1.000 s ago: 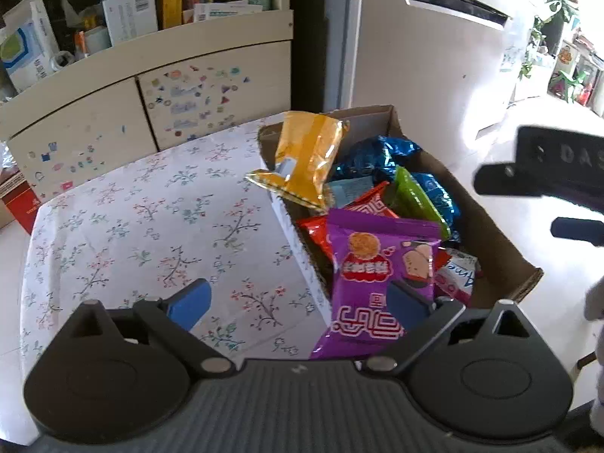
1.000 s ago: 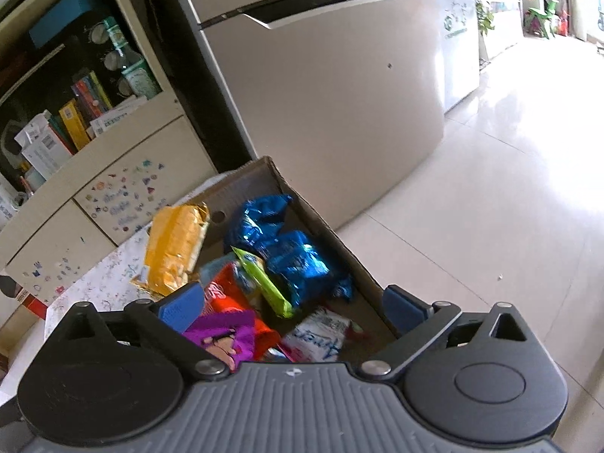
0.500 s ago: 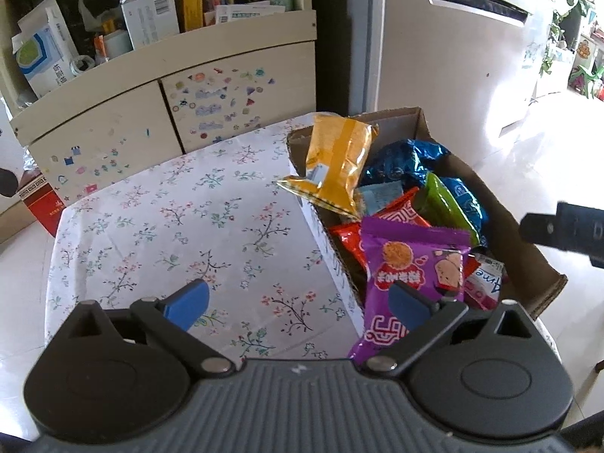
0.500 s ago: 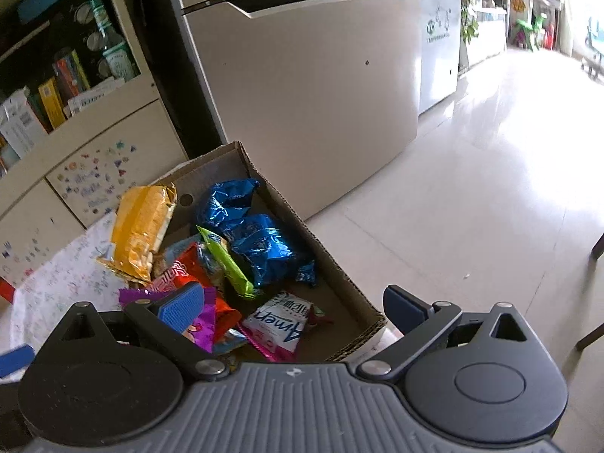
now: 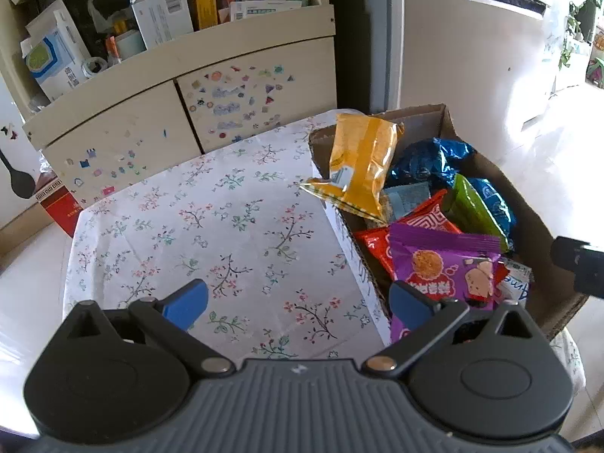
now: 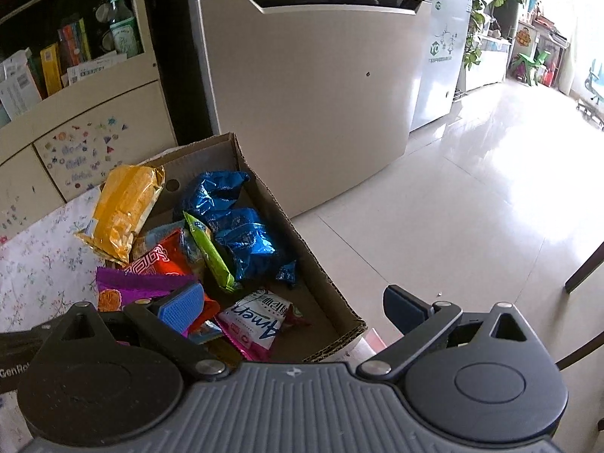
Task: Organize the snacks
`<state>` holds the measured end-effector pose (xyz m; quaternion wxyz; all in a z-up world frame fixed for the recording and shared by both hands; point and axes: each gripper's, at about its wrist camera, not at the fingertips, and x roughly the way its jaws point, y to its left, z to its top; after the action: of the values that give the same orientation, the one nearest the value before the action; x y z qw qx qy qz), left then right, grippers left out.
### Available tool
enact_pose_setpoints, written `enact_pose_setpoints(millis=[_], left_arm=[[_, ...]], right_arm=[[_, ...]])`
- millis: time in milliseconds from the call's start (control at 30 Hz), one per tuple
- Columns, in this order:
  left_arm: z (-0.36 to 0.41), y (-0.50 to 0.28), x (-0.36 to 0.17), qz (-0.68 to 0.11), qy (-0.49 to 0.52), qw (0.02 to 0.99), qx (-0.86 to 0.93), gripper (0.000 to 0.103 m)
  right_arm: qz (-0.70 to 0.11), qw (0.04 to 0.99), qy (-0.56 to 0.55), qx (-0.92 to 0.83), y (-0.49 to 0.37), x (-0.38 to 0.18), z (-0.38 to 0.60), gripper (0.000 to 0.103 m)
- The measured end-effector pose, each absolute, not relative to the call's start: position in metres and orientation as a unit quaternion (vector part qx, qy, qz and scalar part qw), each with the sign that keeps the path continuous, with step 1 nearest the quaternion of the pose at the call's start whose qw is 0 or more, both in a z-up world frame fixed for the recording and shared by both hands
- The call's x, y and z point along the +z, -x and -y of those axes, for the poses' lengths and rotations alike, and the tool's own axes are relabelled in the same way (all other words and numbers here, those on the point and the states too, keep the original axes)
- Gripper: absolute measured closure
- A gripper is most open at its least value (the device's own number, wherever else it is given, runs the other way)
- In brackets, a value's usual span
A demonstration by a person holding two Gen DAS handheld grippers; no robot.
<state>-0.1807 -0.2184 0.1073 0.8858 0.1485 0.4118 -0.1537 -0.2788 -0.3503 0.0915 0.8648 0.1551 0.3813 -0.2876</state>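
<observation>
At the bottom of the left wrist view, the left gripper (image 5: 298,302) stands wide and holds nothing, one blue pad (image 5: 187,302) over the floral cloth of the counter (image 5: 211,226) and the other in front of the purple snack packet (image 5: 445,268). In the right wrist view the right gripper (image 6: 290,307) is likewise wide and empty, its left pad over the near packets and its right pad over the tiled floor (image 6: 472,196) beyond the box edge. The snacks lie in an open cardboard box (image 5: 536,226) at the right edge of the counter, in the centre right of the left view and the centre left of the right view. Nearest in the box are the purple packet and a white-and-pink packet (image 6: 260,321); behind them lies a red packet (image 6: 160,260), then a green packet (image 6: 209,251) leaning against two crumpled blue packets (image 6: 234,222). A yellow packet (image 5: 360,162) rests tilted on the box's left wall, its lower end overhanging the cloth. A black part of the right gripper enters the left view at the right edge. In the upper left stands a stickered cabinet (image 5: 181,113) with a cluttered shelf; in the upper right, a refrigerator (image 6: 313,87).
</observation>
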Motion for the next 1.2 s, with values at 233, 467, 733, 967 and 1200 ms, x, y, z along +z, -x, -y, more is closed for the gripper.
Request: enact_pose_setpoints(millis=[233,467,733,967,1200], left_arm=[[0.219,0.177,0.105,-0.414,-0.156,0.885,-0.147,0.001],[0.220,0.174,0.107,-0.409,-0.162,0.887,-0.137,0.001],[0.223,0.175,0.110,-0.403,-0.169,0.890,-0.134,0.001],[0.227,0.176,0.113,-0.401,-0.167,0.889,-0.143,0.001],[0.231,0.180,0.114,-0.395,-0.172,0.891,-0.145,0.001]], right_arm=[[-0.390,0.864,-0.139,-0.288,0.275,0.090,0.346,0.000],[-0.393,0.863,-0.136,-0.288,0.274,0.089,0.345,0.000],[-0.397,0.862,-0.131,-0.287,0.272,0.088,0.344,0.000],[-0.402,0.862,-0.121,-0.284,0.269,0.086,0.340,0.000],[-0.404,0.862,-0.116,-0.282,0.267,0.086,0.337,0.000]])
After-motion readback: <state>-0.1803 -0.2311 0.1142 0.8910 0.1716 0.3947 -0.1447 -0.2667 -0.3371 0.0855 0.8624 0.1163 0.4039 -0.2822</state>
